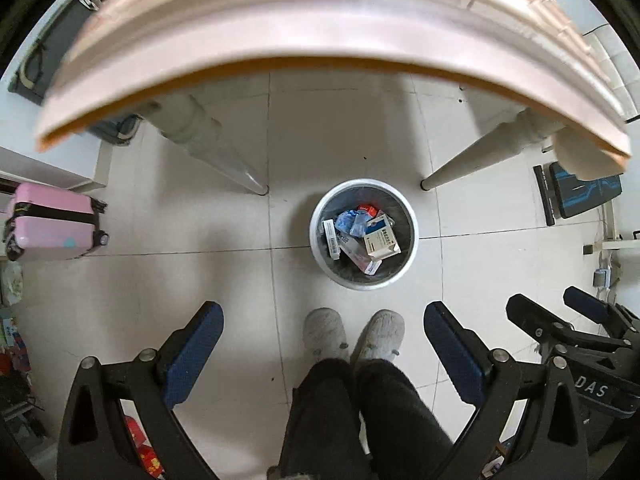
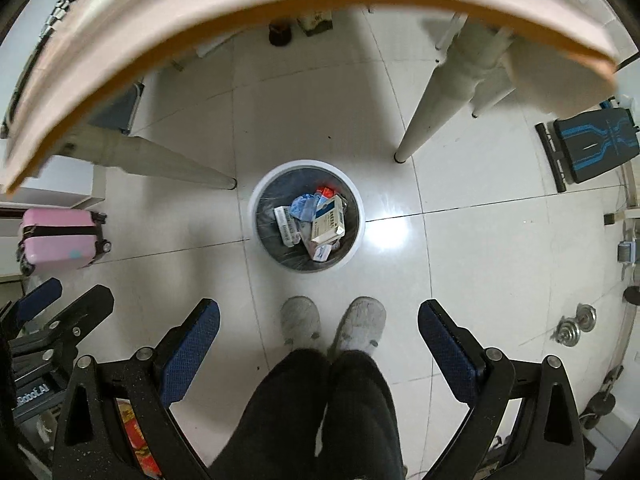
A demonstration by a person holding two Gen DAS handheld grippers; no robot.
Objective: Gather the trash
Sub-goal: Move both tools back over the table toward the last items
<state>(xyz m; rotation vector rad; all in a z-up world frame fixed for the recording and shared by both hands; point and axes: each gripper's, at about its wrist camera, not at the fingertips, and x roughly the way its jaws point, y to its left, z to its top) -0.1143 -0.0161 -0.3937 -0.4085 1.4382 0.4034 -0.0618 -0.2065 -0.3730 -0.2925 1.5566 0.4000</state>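
Standing on the tiled floor just beyond the person's grey slippers (image 1: 352, 334), the white trash bin (image 1: 320, 216) is seen filled with boxes and wrappers, while left tongs (image 1: 323, 344) and right tongs (image 2: 319, 338) are held released, empty.

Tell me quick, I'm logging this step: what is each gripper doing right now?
Left gripper: open, holding nothing, above the floor near the trash bin.
Right gripper: open, holding nothing, also pointing down towards the bin.
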